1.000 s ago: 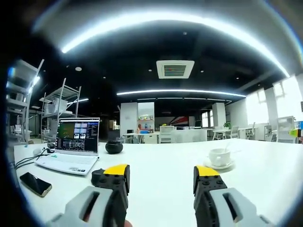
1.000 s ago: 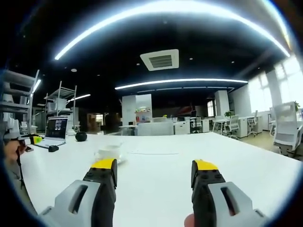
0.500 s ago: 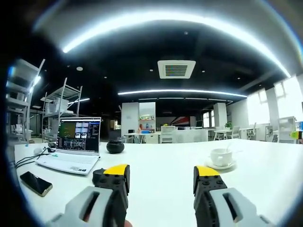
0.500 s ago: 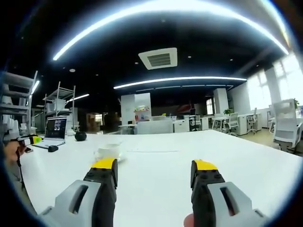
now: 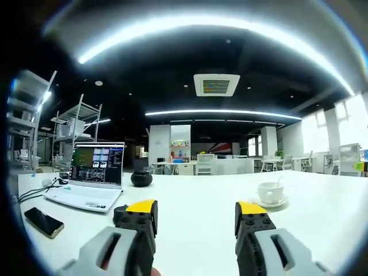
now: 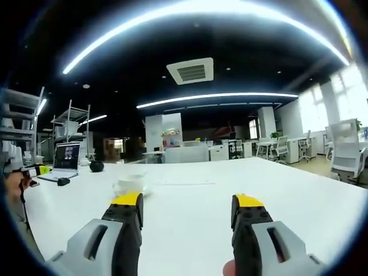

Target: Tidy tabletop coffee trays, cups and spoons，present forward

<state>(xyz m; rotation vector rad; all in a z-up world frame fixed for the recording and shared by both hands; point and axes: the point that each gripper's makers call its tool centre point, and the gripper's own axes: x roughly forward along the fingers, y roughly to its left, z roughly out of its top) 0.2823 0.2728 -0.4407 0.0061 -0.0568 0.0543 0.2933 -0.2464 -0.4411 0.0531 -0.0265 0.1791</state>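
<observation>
Your left gripper [image 5: 195,215] hangs low over the white table [image 5: 195,192] with its jaws set wide apart and nothing between them. Your right gripper [image 6: 187,210] is just as wide and just as empty, held above bare tabletop.

From the left gripper view, the cup [image 5: 270,191] sits on its saucer [image 5: 268,202] ahead and to the right of your jaws, well apart from them, with a spoon handle [image 5: 280,181] leaning out of it. To the left stand an open laptop [image 5: 91,178], a phone [image 5: 43,222] lying flat nearer you, and a dark round pot [image 5: 140,179] beyond.

From the right gripper view, the cup [image 6: 130,183] lies ahead and left of your jaws. Your other gripper's yellow tip [image 6: 43,170] shows at the far left edge, near the laptop [image 6: 64,161].
</observation>
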